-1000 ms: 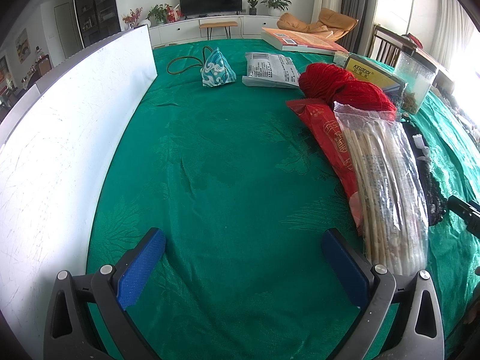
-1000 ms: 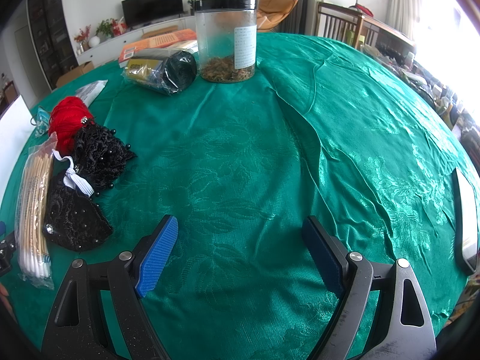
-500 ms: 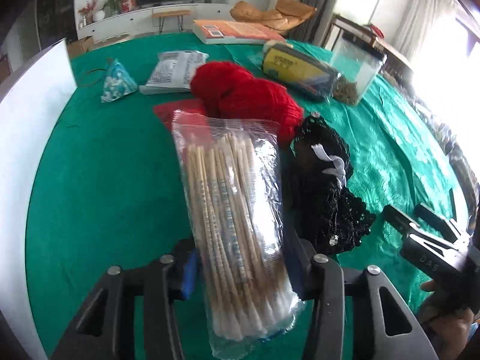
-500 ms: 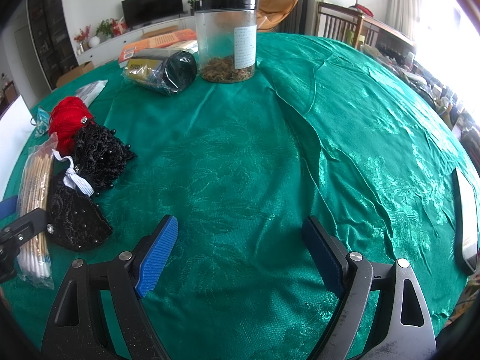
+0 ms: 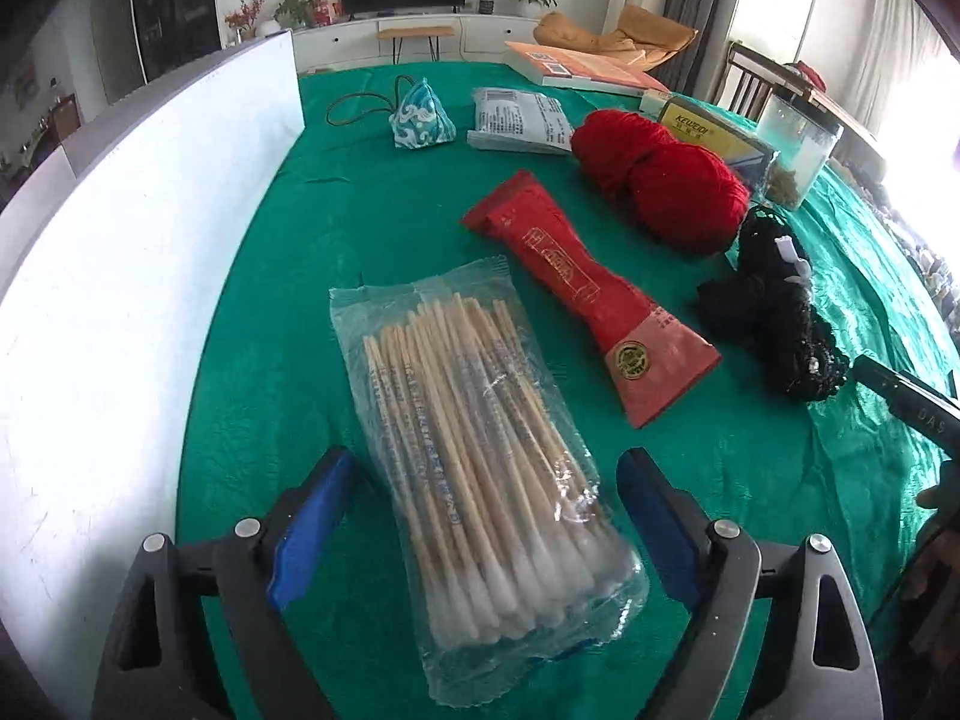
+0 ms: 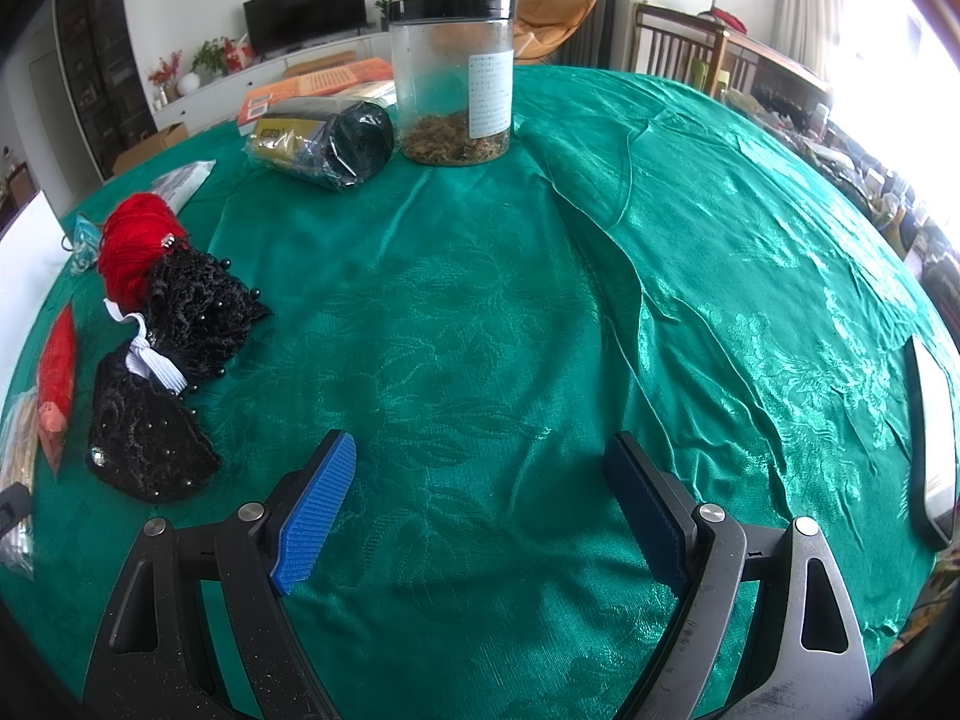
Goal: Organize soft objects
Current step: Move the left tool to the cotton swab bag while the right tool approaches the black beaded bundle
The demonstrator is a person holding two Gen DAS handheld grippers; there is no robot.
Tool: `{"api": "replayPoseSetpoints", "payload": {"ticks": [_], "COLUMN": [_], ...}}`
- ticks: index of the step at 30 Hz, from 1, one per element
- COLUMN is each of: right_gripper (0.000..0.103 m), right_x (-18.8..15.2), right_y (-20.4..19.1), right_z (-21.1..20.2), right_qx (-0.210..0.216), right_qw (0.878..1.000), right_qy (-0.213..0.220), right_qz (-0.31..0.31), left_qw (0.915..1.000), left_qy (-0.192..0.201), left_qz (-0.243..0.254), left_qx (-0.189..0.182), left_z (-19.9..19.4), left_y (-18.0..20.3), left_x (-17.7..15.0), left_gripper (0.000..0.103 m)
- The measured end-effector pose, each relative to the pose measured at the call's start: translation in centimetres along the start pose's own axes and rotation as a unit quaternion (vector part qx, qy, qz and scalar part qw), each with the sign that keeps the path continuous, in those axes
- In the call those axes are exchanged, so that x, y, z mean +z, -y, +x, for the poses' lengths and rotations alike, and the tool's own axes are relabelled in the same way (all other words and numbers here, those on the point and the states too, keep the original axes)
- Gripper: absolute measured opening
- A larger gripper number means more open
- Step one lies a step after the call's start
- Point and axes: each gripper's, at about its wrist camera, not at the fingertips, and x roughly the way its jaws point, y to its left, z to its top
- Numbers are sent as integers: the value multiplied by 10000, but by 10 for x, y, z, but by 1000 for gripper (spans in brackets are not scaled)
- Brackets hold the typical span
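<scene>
A clear bag of cotton swabs (image 5: 480, 462) lies on the green tablecloth (image 5: 336, 252), left of a red packet (image 5: 588, 300) and apart from it. My left gripper (image 5: 485, 480) straddles the bag's near end; its jaws are opening and the blue pads (image 5: 312, 516) stand clear of the plastic. Red yarn (image 5: 666, 180) and black lace pieces (image 5: 774, 312) lie farther right. My right gripper (image 6: 483, 456) hangs open over bare cloth with nothing between its fingers. The lace (image 6: 180, 348) and yarn (image 6: 135, 240) are off to its left.
A white board (image 5: 120, 240) walls the table's left side. At the back lie a blue patterned pouch (image 5: 420, 117), a grey packet (image 5: 519, 120), a wrapped roll (image 6: 324, 138) and a lidded jar (image 6: 453, 78). A dark flat device (image 6: 930, 438) rests at the right edge.
The left gripper closed on the swab bag, carried it left off the red packet, and now its jaws have spread with the bag lying on the cloth. The right gripper stayed put.
</scene>
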Motion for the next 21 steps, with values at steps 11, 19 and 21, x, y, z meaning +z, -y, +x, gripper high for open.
{"api": "replayPoseSetpoints", "payload": {"ticks": [11, 19, 21], "right_gripper": [87, 87, 87], "right_x": [0, 0, 0], "right_y": [0, 0, 0], "right_z": [0, 0, 0], "right_qx": [-1, -3, -4], "right_qw": [10000, 10000, 10000], "right_qy": [1, 0, 0], "right_qz": [1, 0, 1], "left_qw": [9995, 9995, 9995], "left_qy": [157, 157, 157], "left_qz": [70, 69, 69], "left_qx": [267, 266, 266], "left_z": [6, 6, 6], "left_y": [-2, -2, -2], "left_x": [-5, -5, -5], "left_gripper": [103, 103, 103]}}
